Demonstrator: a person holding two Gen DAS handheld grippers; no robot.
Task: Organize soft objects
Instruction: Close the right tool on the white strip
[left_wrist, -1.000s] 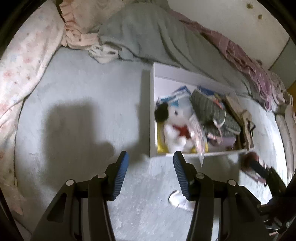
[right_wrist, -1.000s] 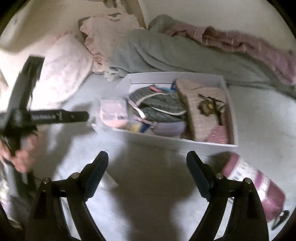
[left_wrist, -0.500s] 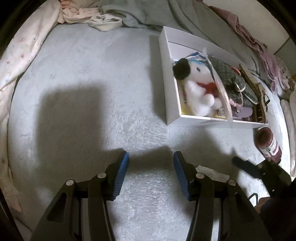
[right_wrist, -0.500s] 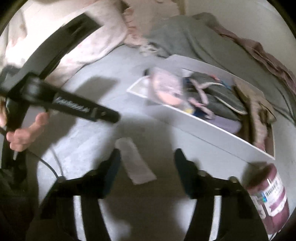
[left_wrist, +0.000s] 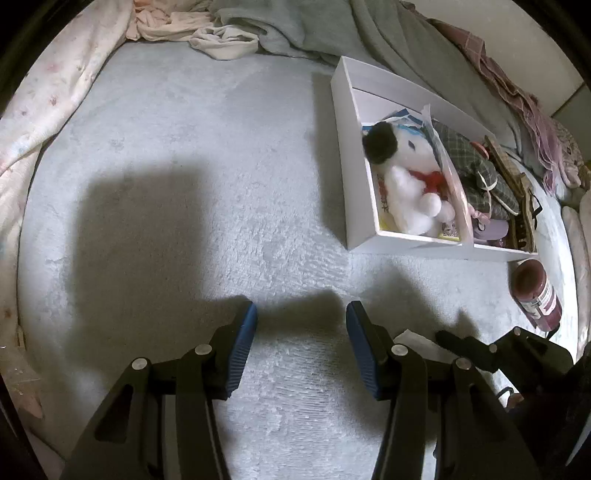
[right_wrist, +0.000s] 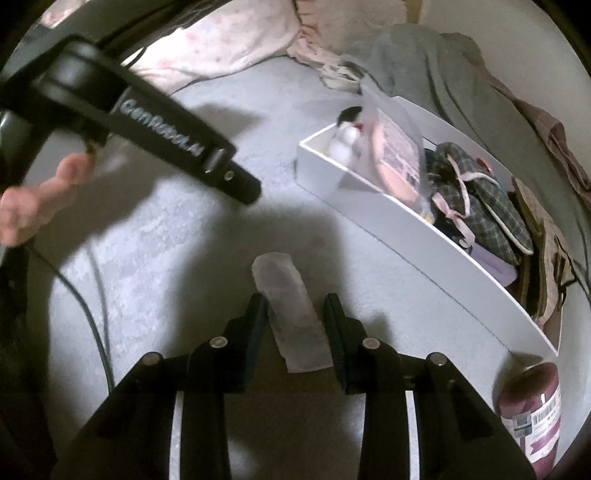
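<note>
A flat white cloth piece (right_wrist: 291, 314) lies on the pale grey fuzzy bed cover (right_wrist: 166, 258). My right gripper (right_wrist: 295, 306) points down over it, its jaws closing with the cloth between them. The left pad is at the cloth's edge and a thin gap shows at the right pad. In the left wrist view the same cloth (left_wrist: 417, 341) peeks out beside the right gripper's dark fingers (left_wrist: 458, 341). My left gripper (left_wrist: 301, 314) hangs open over bare cover with nothing between its blue pads. The white box (left_wrist: 354, 192) holds a white plush dog (left_wrist: 410, 184) and plaid fabric items (left_wrist: 480, 173).
A maroon labelled cylinder (right_wrist: 532, 417) stands right of the box's (right_wrist: 406, 229) near corner. Grey blanket (left_wrist: 332, 29), pink cloths and a flowered quilt (left_wrist: 55, 92) pile along the back and left. A person's hand (right_wrist: 37, 206) holds the left gripper; a black cable (right_wrist: 92, 295) trails below it.
The right gripper swung left and down over the white cloth, rolled, and its jaws narrowed around it. The left gripper dipped a little; its opening is the same.
</note>
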